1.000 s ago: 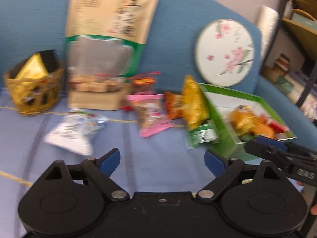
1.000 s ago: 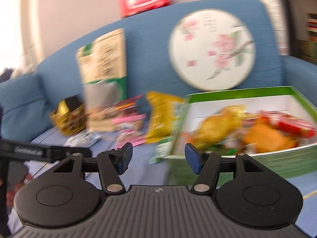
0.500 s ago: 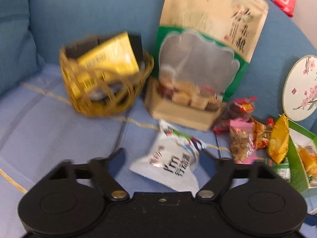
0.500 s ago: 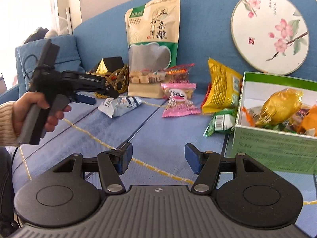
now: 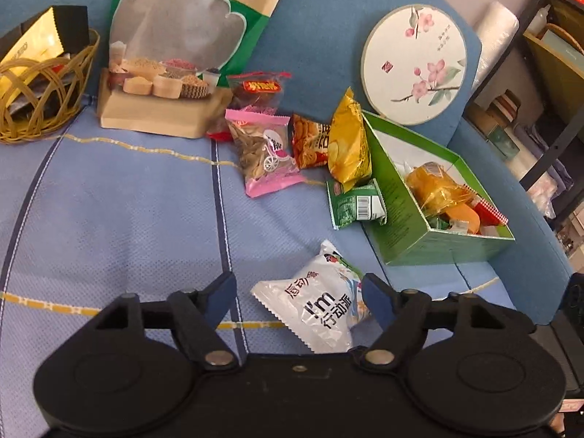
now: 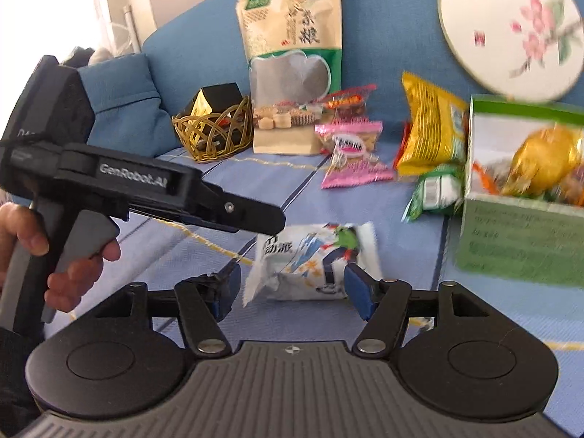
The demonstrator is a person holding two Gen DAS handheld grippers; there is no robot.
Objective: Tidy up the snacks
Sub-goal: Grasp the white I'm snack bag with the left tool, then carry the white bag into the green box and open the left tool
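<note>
Two hand-held grippers were over a blue sofa seat (image 5: 109, 219) strewn with snacks. The left gripper (image 5: 297, 297) had its blue-padded jaws spread and opening further; a white snack packet (image 5: 317, 310) lay flat on the seat in the gap between them, and whether the right-hand pad touched its edge could not be told. The right gripper (image 6: 292, 288) was likewise wide apart and opening, with the same white snack packet (image 6: 314, 259) lying just beyond its pads, not gripped. In the right wrist view a hand (image 6: 43, 248) was seen wrapped round the grey handle of the left gripper (image 6: 270, 219), whose tip hung above the packet's left end.

A green box (image 5: 408, 244) stood on the seat to the right, open-topped and already holding several wrapped items, a gold-wrapped one (image 5: 434, 186) among them. Leaning against its left wall was a yellow crisp bag (image 5: 348, 146), with a small green packet (image 5: 356, 206) at the foot of it. Further left lay an orange packet (image 5: 310, 142), a pink-edged packet (image 5: 266, 157) and a red-labelled packet (image 5: 261, 89). A tall grain pouch (image 5: 182, 47) stood against the backrest, beside a wicker basket (image 5: 40, 109) holding a yellow and black box (image 5: 40, 36). A round floral fan (image 5: 414, 64) rested against the backrest above the box.
</note>
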